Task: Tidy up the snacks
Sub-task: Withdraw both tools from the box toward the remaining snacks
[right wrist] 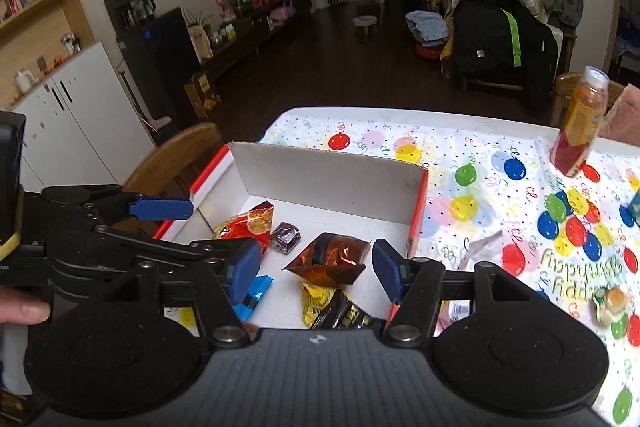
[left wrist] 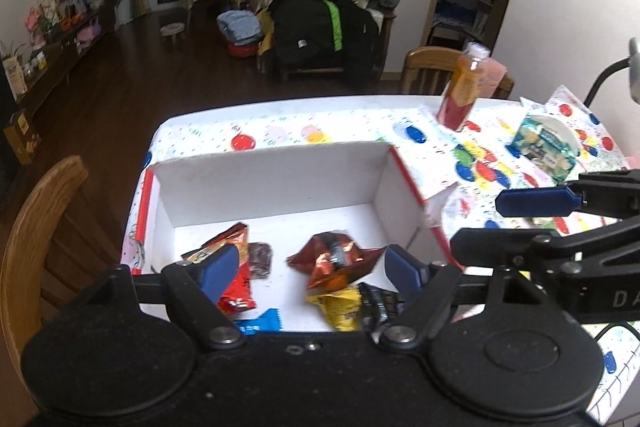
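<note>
A white box with red edges [left wrist: 272,183] [right wrist: 332,171] sits on the balloon-print tablecloth [left wrist: 280,135]. Inside lie a red packet [left wrist: 238,287] [right wrist: 248,223], a dark purple sweet [left wrist: 260,259] [right wrist: 285,237], a brown foil packet [left wrist: 336,259] [right wrist: 328,259], a yellow packet [left wrist: 340,305] [right wrist: 316,301], a black packet [left wrist: 380,303] [right wrist: 344,315] and a blue packet [left wrist: 260,323] [right wrist: 256,293]. My left gripper [left wrist: 312,273] [right wrist: 180,227] hovers open over the box's near part. My right gripper [right wrist: 316,267] [left wrist: 516,223], just to its right, is open over the brown packet. Neither holds anything.
An orange juice bottle [left wrist: 460,95] [right wrist: 580,123] stands at the table's far right. A blue-green snack packet [left wrist: 544,143] lies on the cloth, and a small wrapped snack [right wrist: 612,303] lies near the right edge. Wooden chairs [left wrist: 40,227] [left wrist: 432,67] flank the table. A hand [right wrist: 24,311] grips the left tool.
</note>
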Motion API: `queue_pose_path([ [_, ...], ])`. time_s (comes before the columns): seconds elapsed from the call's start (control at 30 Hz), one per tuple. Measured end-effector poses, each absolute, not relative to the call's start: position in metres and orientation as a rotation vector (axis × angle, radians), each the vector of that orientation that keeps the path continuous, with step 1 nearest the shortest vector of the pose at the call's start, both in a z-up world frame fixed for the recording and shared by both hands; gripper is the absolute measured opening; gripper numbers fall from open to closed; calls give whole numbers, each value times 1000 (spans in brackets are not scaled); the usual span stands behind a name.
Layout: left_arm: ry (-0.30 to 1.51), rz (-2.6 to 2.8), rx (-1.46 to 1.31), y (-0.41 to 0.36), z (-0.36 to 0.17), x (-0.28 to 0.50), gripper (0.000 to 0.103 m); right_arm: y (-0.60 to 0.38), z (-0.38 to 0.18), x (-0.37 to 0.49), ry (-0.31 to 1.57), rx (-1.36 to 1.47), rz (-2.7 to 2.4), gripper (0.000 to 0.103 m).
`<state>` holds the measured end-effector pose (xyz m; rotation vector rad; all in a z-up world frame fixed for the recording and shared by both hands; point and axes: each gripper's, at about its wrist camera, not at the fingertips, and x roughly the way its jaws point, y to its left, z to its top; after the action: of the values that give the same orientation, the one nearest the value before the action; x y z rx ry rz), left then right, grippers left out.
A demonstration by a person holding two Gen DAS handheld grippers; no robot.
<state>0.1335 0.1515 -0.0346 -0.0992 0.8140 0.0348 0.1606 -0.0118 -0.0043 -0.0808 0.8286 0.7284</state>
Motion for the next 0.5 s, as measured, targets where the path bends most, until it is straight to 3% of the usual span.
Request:
queue_pose_path([
  [0.1, 786, 15, -102, 138, -27, 126, 80, -33, 2, 152, 807, -59, 724, 71],
  [0.5, 756, -53, -115, 66, -18, 112, 86, -131, 4, 139, 779, 10, 686, 78],
])
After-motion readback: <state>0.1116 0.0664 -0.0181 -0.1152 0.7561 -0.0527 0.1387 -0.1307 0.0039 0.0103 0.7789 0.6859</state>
